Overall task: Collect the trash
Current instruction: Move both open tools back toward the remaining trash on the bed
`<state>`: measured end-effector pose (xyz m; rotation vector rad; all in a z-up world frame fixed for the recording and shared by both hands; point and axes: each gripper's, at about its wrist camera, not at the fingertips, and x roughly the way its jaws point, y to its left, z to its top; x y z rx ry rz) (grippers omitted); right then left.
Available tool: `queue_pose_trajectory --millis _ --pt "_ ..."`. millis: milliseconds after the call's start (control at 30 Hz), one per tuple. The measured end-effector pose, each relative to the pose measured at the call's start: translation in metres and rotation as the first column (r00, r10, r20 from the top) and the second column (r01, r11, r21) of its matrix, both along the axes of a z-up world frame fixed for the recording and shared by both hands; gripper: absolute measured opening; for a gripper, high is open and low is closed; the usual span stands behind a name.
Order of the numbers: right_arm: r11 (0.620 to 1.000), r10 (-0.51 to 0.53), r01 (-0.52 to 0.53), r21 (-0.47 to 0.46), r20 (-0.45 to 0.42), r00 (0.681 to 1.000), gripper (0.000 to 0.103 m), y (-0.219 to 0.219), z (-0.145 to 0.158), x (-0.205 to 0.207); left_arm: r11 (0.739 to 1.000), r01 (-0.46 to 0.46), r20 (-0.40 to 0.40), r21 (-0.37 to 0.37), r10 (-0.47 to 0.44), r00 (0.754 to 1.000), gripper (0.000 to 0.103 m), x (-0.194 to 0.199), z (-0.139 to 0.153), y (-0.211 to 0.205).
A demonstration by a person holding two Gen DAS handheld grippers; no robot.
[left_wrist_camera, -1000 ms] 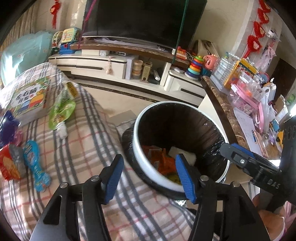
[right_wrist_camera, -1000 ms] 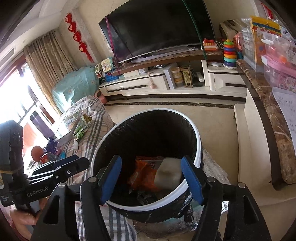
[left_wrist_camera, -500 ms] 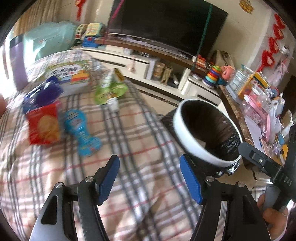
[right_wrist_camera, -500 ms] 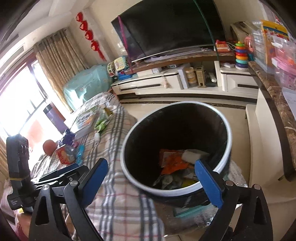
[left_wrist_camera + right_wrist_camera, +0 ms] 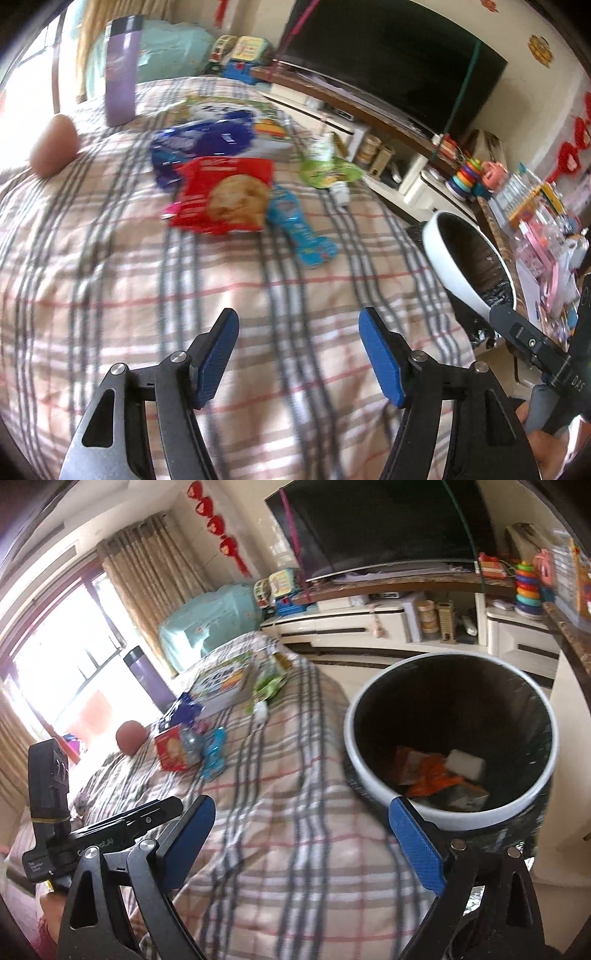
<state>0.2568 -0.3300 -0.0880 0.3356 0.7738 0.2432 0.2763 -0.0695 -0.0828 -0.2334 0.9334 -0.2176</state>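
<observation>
Over the plaid blanket (image 5: 110,295), both tongs are empty: the left gripper (image 5: 298,354) sits spread, and the right gripper (image 5: 301,845) has just been opening wide. Further out lie the blue wrapper (image 5: 303,232) and red cookie bag (image 5: 221,195), with the bin (image 5: 448,738) off the right edge. I'd go for the blue one first, low and flat, pinching mid-wrapper.

"DAS" on right gripper (image 5: 532,343) body; other print illegible.
</observation>
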Motion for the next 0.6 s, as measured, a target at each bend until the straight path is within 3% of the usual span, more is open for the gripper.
queue_pose_trajectory --millis 200,600 --pt "0.999 0.043 -0.043 -0.005 -0.004 0.999 0.097 0.026 -0.001 0.003 0.999 -0.043 0.0 0.003 0.043 0.999 0.067 -0.012 0.002 0.023" --pt "0.99 0.123 -0.12 -0.067 0.029 0.992 0.097 0.064 0.001 0.013 0.997 -0.071 -0.002 0.018 0.071 0.998 0.067 0.001 0.004 0.046"
